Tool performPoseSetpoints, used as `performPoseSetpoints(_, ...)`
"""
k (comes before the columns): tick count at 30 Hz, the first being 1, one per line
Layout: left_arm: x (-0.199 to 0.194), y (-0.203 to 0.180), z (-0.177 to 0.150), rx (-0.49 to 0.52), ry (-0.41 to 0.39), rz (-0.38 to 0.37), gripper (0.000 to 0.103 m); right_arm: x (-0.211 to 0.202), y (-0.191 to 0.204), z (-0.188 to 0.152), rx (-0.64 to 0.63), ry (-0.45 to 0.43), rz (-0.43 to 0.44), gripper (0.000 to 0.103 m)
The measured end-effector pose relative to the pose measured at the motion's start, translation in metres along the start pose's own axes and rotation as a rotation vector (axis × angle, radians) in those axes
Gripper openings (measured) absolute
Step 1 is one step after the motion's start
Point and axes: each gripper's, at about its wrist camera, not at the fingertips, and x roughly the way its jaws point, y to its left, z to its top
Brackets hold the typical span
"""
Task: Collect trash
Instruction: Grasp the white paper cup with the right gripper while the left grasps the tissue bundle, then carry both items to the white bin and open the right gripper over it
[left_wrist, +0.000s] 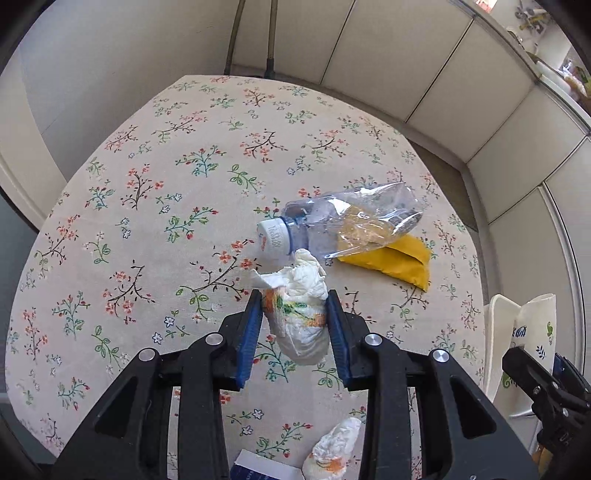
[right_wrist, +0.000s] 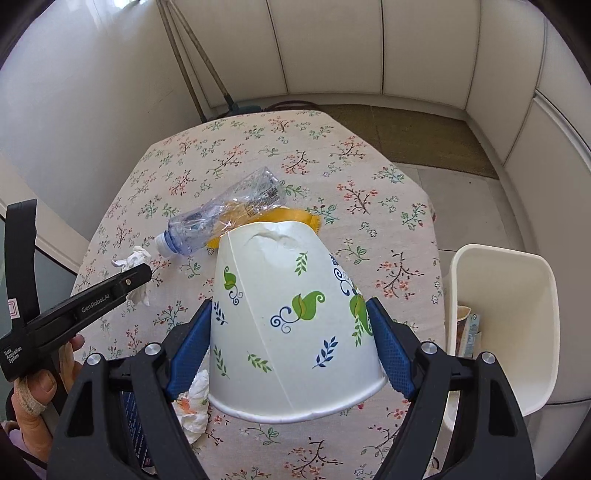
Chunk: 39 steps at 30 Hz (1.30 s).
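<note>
My left gripper (left_wrist: 293, 300) is shut on a crumpled white napkin (left_wrist: 299, 321) with orange and green print, lifted off the floral tablecloth (left_wrist: 147, 221). From the right wrist view that napkin (right_wrist: 135, 258) pokes out past the left gripper's black finger (right_wrist: 136, 277). My right gripper (right_wrist: 290, 305) is shut on a dented paper cup (right_wrist: 280, 266) with leaf print, its rim toward the camera. A crushed clear bottle (left_wrist: 351, 221) with a white cap lies on the table, partly over a yellow packet (left_wrist: 402, 262). A second crumpled napkin (left_wrist: 336, 450) lies near the front edge.
A white bin (right_wrist: 498, 251) stands off the table's right side with some packaging inside. A dark blue carton (left_wrist: 258, 469) lies at the near edge beside the second napkin. A person's hand (right_wrist: 37, 391) holds the left gripper. White cabinet panels surround the table.
</note>
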Motion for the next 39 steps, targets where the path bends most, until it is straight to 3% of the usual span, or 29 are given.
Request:
performPoseSetpoints(17, -0.023, -0.043, -0.020, 0.101, -0.053, -0.072, 0.033, -0.063, -0.078, 0.000, 0.174, -0.249, -0.132, 0.079)
performPoseSetpoints(34, -0.018, -0.103, -0.045, 0.219, -0.061, -0.117, 0.033, -0.104, -0.167, -0.022, 0.362, -0.467, -0.471, 0.080)
performPoseSetpoints(39, -0.018, -0.134, -0.055, 0.272, -0.062, -0.146, 0.033, -0.112, -0.189, -0.031, 0.409, -0.486, -0.527, 0.081)
